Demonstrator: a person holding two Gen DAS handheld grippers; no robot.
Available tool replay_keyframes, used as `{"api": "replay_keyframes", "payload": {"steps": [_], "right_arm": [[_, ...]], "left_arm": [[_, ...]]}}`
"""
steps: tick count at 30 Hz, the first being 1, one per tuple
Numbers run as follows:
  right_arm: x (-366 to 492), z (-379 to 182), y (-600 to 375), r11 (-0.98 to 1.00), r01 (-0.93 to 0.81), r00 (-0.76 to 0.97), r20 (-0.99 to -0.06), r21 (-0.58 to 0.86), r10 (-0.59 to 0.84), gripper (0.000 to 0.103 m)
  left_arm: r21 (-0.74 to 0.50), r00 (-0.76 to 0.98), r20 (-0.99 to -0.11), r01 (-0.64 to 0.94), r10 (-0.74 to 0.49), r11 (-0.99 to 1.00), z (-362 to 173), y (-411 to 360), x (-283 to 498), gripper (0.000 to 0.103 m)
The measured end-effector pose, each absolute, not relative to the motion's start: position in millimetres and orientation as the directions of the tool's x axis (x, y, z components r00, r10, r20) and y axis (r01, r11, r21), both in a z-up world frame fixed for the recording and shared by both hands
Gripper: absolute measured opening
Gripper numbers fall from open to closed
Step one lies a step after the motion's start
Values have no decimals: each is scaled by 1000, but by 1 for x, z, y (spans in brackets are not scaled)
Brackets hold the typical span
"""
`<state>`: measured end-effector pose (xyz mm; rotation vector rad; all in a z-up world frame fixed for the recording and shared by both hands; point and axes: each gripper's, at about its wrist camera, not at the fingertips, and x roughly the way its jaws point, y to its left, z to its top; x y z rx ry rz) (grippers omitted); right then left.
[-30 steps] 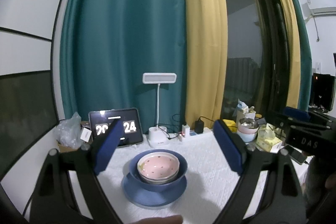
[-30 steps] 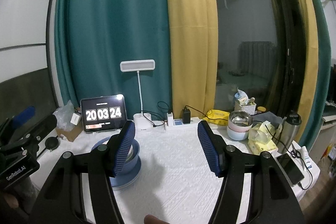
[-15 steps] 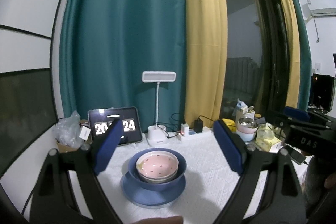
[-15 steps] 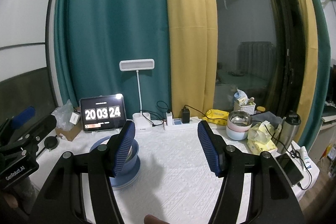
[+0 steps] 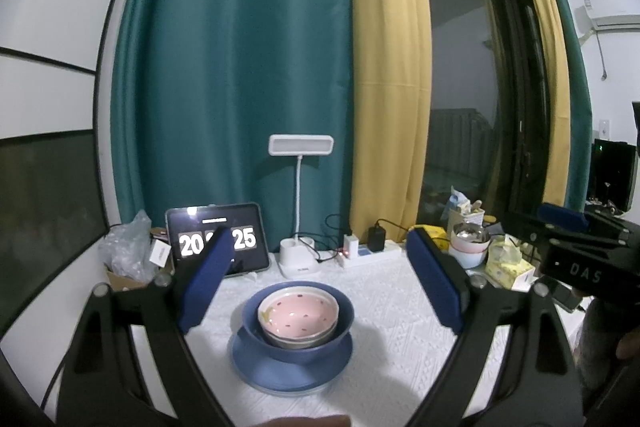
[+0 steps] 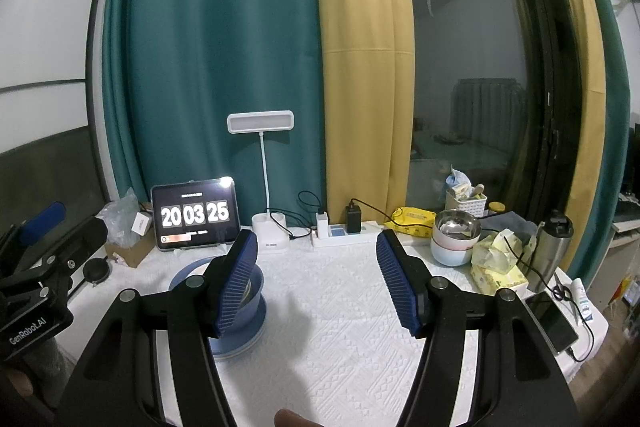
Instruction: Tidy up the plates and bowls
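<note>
A pink spotted bowl (image 5: pixel 298 315) sits nested in a dark blue bowl (image 5: pixel 344 319), which stands on a blue plate (image 5: pixel 280 373) on the white tablecloth. My left gripper (image 5: pixel 320 283) is open and empty, held above and just behind the stack. My right gripper (image 6: pixel 316 279) is open and empty over the cloth, to the right of the stack; its left finger hides part of the blue bowl (image 6: pixel 256 291) and the plate (image 6: pixel 240 341). A second stack, a steel bowl (image 6: pixel 457 225) on pale bowls (image 6: pixel 450 253), stands at the back right.
At the back stand a tablet clock (image 6: pixel 195 219), a white desk lamp (image 6: pixel 270 235), a power strip (image 6: pixel 340 233) with cables and a plastic bag (image 5: pixel 126 251). At the right are a tissue pack (image 6: pixel 498 267), a steel flask (image 6: pixel 552 251) and a phone (image 6: pixel 552 321).
Both grippers have hardly moved and stay open. The clock has ticked from 24 to 25. The stack has not moved.
</note>
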<state>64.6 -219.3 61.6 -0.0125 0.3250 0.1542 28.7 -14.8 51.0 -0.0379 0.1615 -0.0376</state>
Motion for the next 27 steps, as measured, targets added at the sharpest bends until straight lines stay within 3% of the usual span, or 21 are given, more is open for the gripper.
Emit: {"api": "replay_keyframes", "payload": {"steps": [27], "right_arm": [[65, 62, -218, 988, -152, 936, -320, 11, 148, 65]], "left_arm": [[-39, 986, -163, 36, -42, 999, 51, -17, 27, 89]]}}
